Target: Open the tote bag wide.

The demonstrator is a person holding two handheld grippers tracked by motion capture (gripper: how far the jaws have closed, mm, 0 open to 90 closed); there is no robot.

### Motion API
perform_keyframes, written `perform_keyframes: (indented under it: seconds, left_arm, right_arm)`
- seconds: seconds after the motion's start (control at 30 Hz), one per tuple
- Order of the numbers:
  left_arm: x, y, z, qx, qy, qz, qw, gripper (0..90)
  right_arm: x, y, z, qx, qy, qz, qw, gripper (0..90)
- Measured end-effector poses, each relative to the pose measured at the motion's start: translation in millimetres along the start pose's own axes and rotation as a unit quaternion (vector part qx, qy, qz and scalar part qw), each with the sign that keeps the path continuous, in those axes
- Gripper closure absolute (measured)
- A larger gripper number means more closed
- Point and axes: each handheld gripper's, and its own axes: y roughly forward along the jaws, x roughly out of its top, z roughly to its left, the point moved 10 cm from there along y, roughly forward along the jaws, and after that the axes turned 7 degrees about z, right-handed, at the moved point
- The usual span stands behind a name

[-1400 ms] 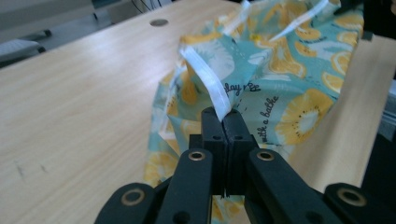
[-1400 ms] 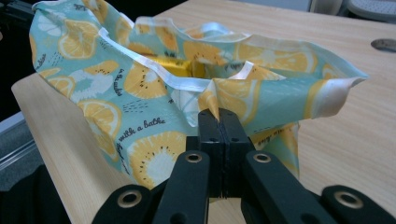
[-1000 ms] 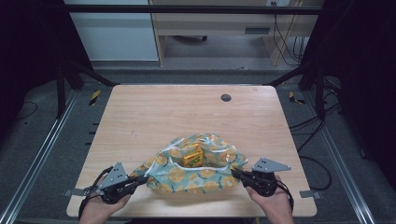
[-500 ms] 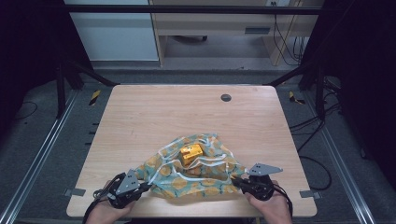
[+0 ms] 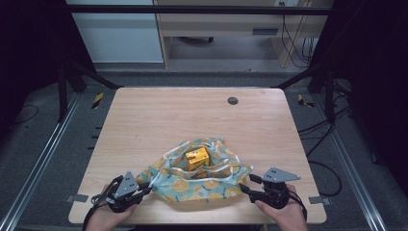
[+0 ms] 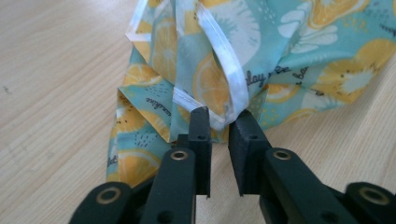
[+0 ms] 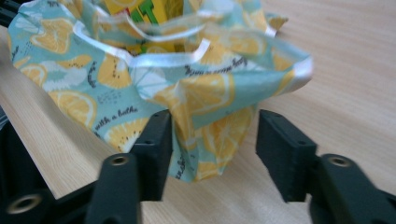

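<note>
Your left tongs are pinching the lemon-print bag's white-trimmed corner; your right tongs are gaping, so pulling risks toppling the yellow carton.

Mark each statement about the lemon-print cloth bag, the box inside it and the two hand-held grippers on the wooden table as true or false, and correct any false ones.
1. The teal lemon-print cloth bag lies near the table's front edge. True.
2. A blue bottle stands inside the bag. False: a yellow-orange box sits in it.
3. The left gripper pinches the bag's white-trimmed edge between nearly closed jaws. True.
4. The right gripper is clamped shut on the cloth. False: its jaws stand wide apart with a fold of the bag between them.
5. A small dark round disc lies near the light wooden table's far edge. True.
</note>
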Motion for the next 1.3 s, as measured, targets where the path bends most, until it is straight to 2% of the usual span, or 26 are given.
perform_keyframes:
  seconds: [0.17, 0.27, 0.33, 0.37, 0.4, 0.47, 0.5, 0.6, 0.77, 0.8, 0.83, 0.97, 1.0, 1.03, 1.07, 1.17, 1.27, 1.3]
  left_arm:
    - [4.5, -11.5, 0.1, -0.003, -0.006, -0.023, 0.9997, 60.1]
    - [8.1, -17.4, -1.9, -0.011, -0.003, -0.031, 0.9995, 48.1]
    - [13.0, -21.1, -3.7, -0.018, -0.001, -0.038, 0.9991, 46.5]
    - [18.0, -23.9, -5.0, -0.020, -0.004, -0.047, 0.9987, 42.5]
    - [20.8, -25.6, -5.7, -0.021, -0.002, -0.050, 0.9985, 42.5]
    - [33.4, -30.1, -10.2, -0.028, 0.004, -0.057, 0.9980, 39.1]
    - [33.4, -30.1, -10.2, -0.028, 0.004, -0.057, 0.9980, 37.8]
    - [48.7, -30.1, -13.6, -0.026, 0.010, -0.059, 0.9979, 35.3]
    - [68.6, -17.6, -10.9, -0.018, 0.013, -0.042, 0.9989, 26.1]
    - [73.0, -9.8, -7.7, -0.018, 0.007, -0.037, 0.9991, 23.8]
    - [73.0, -9.8, -7.7, -0.018, 0.007, -0.037, 0.9991, 22.1]
    - [73.2, 6.9, -4.1, -0.017, -0.007, -0.027, 0.9995, 18.5]
    - [72.0, 9.4, -4.5, -0.018, -0.008, -0.025, 0.9995, 18.1]
    - [70.2, 12.5, -4.8, -0.017, -0.007, -0.024, 0.9996, 18.1]
    - [66.1, 18.0, -5.7, -0.014, -0.006, -0.020, 0.9997, 17.6]
    - [62.2, 21.7, -8.1, -0.018, -0.001, -0.014, 0.9997, 17.5]
    - [60.1, 20.9, -11.0, -0.025, 0.001, -0.015, 0.9996, 19.9]
    - [58.0, 19.5, -14.1, -0.028, 0.009, -0.014, 0.9995, 21.6]
  right_arm:
    - [15.7, -12.0, -0.7, -0.008, -0.007, -0.017, 0.9998, 29.2]
    - [30.1, -16.3, 0.7, -0.011, -0.025, -0.022, 0.9994, 23.8]
    - [34.4, -16.2, 0.9, -0.013, -0.031, -0.020, 0.9992, 23.5]
    - [44.7, -13.1, 0.4, -0.017, -0.044, -0.015, 0.9988, 22.9]
    - [44.7, -13.1, 0.4, -0.017, -0.044, -0.015, 0.9988, 22.9]
    - [58.7, -6.4, 0.5, -0.017, -0.054, -0.008, 0.9984, 22.6]
    - [58.7, -6.4, 0.5, -0.017, -0.054, -0.008, 0.9984, 22.6]
    - [76.4, 5.2, 1.8, -0.013, -0.066, 0.003, 0.9977, 25.2]
    - [99.3, 30.9, 3.8, -0.014, -0.100, 0.030, 0.9945, 29.6]
    - [100.9, 35.8, 3.5, -0.013, -0.103, 0.036, 0.9939, 29.9]
    - [100.9, 35.8, 3.5, -0.013, -0.103, 0.036, 0.9939, 29.9]
    - [98.3, 57.0, 0.2, -0.011, -0.106, 0.066, 0.9921, 28.8]
    - [94.1, 65.5, -0.2, -0.008, -0.106, 0.080, 0.9911, 27.1]
    - [94.1, 65.5, -0.2, -0.008, -0.106, 0.080, 0.9911, 27.1]
    - [88.7, 74.9, -1.1, -0.003, -0.097, 0.094, 0.9908, 23.5]
    - [81.9, 84.2, -2.4, 0.005, -0.095, 0.107, 0.9897, 23.1]
    - [74.2, 91.1, -7.5, -0.005, -0.104, 0.124, 0.9869, 48.9]
    - [73.2, 91.6, -7.9, -0.005, -0.101, 0.126, 0.9869, 58.4]
